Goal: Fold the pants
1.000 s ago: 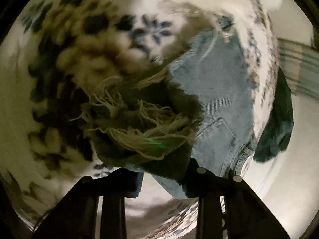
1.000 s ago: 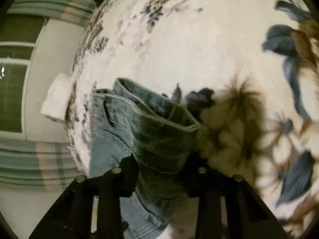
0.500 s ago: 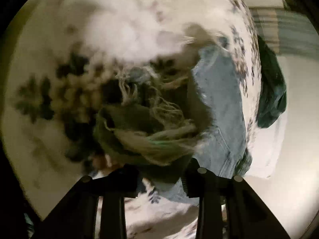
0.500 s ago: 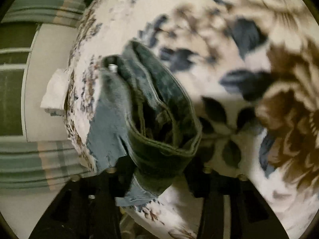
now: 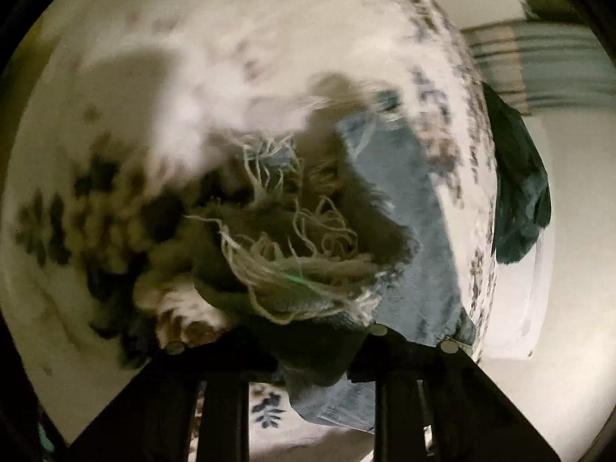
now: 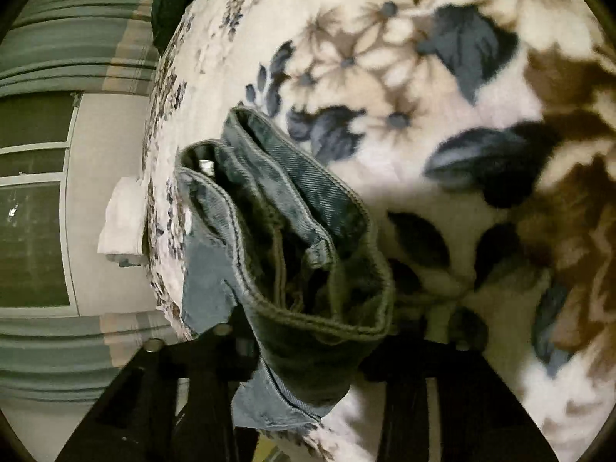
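Your left gripper point(image 5: 308, 350) is clamped on the frayed hem end of the jeans point(image 5: 408, 231), with the loose white threads point(image 5: 296, 254) bunched right in front of the fingers, around 12 o'clock from the jaws. The rest of the denim runs off toward 1 o'clock across the floral blanket point(image 5: 231, 57). Compared with half a second ago, the frayed bundle sits a bit higher and more central in the left view, and more flat denim shows at 3 o'clock of it. A dark green cloth point(image 5: 519, 200) hangs off the bed edge at 3 o'clock, same as before.

Your right gripper point(image 6: 308, 350) is pinching the waistband end point(image 6: 308, 269); the fold gapes open toward the camera and you can see the metal button point(image 6: 207, 164) up at 10 o'clock inside it. Versus the frame a second back, the waistband has opened up and tilted. Since the half-second frame it's barely shifted, but the blanket pattern behind it has slid, with the big blue leaves now at 2 o'clock.

The jeans are on the bed, lifted at both ends, with the middle lying on the blanket near the bed's edge. A white folded cloth point(image 6: 123, 223) sits off the edge at 9 o'clock in the right view, beside the window point(image 6: 34, 208).
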Motion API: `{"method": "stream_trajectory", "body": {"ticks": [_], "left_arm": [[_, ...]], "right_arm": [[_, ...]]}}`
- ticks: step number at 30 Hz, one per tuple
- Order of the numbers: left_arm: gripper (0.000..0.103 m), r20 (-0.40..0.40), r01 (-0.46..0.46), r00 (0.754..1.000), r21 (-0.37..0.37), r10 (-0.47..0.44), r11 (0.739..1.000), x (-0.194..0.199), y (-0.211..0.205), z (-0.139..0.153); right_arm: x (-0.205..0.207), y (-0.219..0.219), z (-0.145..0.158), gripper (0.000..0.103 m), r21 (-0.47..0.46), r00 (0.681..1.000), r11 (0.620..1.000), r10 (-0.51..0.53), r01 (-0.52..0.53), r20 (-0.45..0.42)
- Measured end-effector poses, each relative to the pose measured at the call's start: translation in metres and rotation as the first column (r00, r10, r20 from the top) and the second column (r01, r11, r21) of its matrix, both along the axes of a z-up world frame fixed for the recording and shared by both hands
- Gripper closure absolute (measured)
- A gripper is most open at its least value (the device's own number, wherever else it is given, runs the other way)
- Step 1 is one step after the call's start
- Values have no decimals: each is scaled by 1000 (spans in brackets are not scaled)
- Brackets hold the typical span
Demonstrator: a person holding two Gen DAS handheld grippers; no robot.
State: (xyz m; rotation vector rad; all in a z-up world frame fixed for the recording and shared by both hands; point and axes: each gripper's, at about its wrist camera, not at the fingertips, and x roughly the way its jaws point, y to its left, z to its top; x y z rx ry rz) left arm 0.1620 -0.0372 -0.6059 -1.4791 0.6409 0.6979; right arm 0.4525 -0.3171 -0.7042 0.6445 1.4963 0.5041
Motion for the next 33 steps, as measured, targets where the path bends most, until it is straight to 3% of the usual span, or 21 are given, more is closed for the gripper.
{"method": "stream_trajectory", "body": {"ticks": [5, 10, 14, 18, 24, 28, 29, 31, 33], "left_arm": [[85, 2, 83, 997, 80, -83, 993, 26, 14, 56], [85, 43, 194, 978, 155, -203, 969, 67, 27, 115], [85, 90, 285, 948, 199, -307, 938, 116, 35, 148], [85, 162, 363, 903, 211, -399, 908, 196, 40, 168], [85, 248, 473, 810, 260, -532, 842, 311, 27, 189], [85, 290, 532, 742, 294, -604, 794, 363, 14, 193], [85, 288, 557, 720, 304, -632, 773, 374, 9, 187], [85, 248, 601, 701, 301, -669, 740, 384, 1, 167], [85, 191, 657, 690, 240, -698, 715, 386, -5, 125]], "right_arm": [[3, 3, 44, 71, -10, 999, 1000, -23, 23, 27], [18, -10, 101, 72, 30, 993, 994, -105, 103, 59], [45, -29, 141, 72, 60, 975, 980, -194, 188, 105], [83, -49, 174, 72, 86, 939, 953, -301, 291, 165], [140, -92, 216, 72, 135, 851, 897, -442, 421, 285], [167, -113, 231, 72, 159, 791, 866, -498, 474, 354], [170, -120, 226, 72, 161, 778, 854, -518, 495, 357], [172, -130, 212, 72, 148, 777, 849, -525, 508, 348], [168, -140, 182, 72, 102, 783, 843, -530, 528, 325]]}}
